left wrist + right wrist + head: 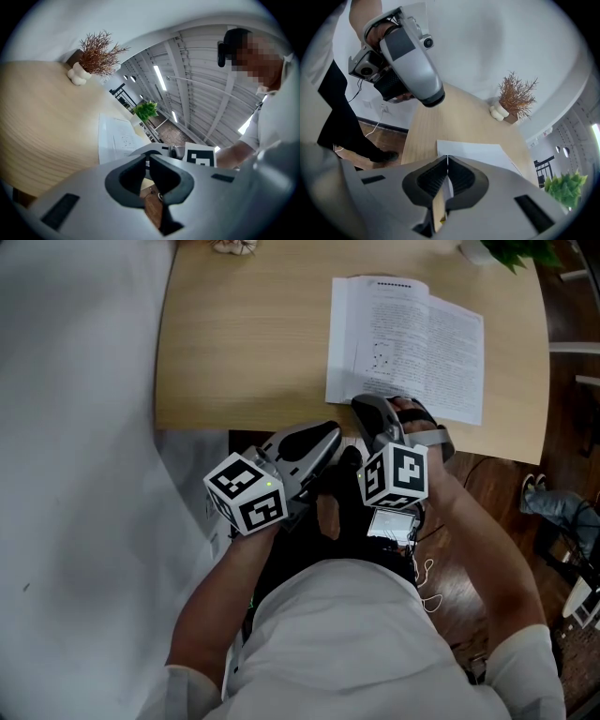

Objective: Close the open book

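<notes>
Grippers: two, left gripper and right gripper, both clenching shut.
Book: one, lying open at the right gripper's tips.
Unclear: whether a page is sitting between them.

Bench: pale wood grain, matt, smooth. Book, at 1 o'clock: matt white printed paper. Left gripper and right gripper: smooth grey plastic shells, matt black pads, ribbed on the right. Floor, 4 o'clock: dark glossy wood

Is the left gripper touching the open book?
Apart: head view shows the left gripper at the table's edge, bare wood between it and the open book.
</notes>
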Demonstrator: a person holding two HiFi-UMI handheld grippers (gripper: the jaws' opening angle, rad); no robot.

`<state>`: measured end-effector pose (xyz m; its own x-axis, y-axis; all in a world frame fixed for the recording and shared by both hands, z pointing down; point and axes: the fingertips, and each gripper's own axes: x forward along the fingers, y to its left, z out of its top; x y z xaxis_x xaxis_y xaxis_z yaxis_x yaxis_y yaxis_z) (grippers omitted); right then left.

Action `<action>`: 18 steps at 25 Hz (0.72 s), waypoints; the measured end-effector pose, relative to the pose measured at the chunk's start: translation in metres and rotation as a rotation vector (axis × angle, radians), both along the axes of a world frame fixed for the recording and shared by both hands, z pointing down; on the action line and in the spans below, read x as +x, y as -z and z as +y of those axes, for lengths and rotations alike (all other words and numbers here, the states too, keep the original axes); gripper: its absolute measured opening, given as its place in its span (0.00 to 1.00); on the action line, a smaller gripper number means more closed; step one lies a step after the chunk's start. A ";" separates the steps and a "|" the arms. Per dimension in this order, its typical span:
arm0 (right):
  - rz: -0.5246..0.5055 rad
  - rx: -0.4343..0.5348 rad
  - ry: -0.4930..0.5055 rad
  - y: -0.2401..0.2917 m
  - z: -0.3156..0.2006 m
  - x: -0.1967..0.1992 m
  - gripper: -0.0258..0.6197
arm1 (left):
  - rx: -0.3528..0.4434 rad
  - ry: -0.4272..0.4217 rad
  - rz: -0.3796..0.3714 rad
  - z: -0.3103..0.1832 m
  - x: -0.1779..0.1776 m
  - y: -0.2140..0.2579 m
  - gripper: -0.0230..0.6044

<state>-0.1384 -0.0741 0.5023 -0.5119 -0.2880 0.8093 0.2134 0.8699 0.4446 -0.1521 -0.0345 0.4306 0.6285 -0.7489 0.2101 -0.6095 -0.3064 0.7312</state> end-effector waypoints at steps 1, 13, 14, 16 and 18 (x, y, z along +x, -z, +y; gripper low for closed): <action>-0.005 -0.005 -0.004 0.000 0.000 0.000 0.05 | 0.000 -0.001 0.001 0.000 0.000 0.000 0.04; -0.089 -0.044 -0.056 0.012 -0.002 -0.003 0.04 | -0.039 0.032 0.042 -0.007 -0.007 -0.010 0.04; -0.098 -0.042 -0.060 0.014 -0.002 -0.003 0.04 | -0.051 0.040 0.059 -0.010 -0.009 -0.012 0.04; -0.116 -0.036 -0.070 0.018 -0.002 -0.004 0.04 | -0.081 0.059 0.100 -0.017 -0.013 -0.017 0.04; -0.131 -0.030 -0.077 0.021 -0.002 -0.005 0.04 | -0.120 0.072 0.147 -0.024 -0.015 -0.020 0.16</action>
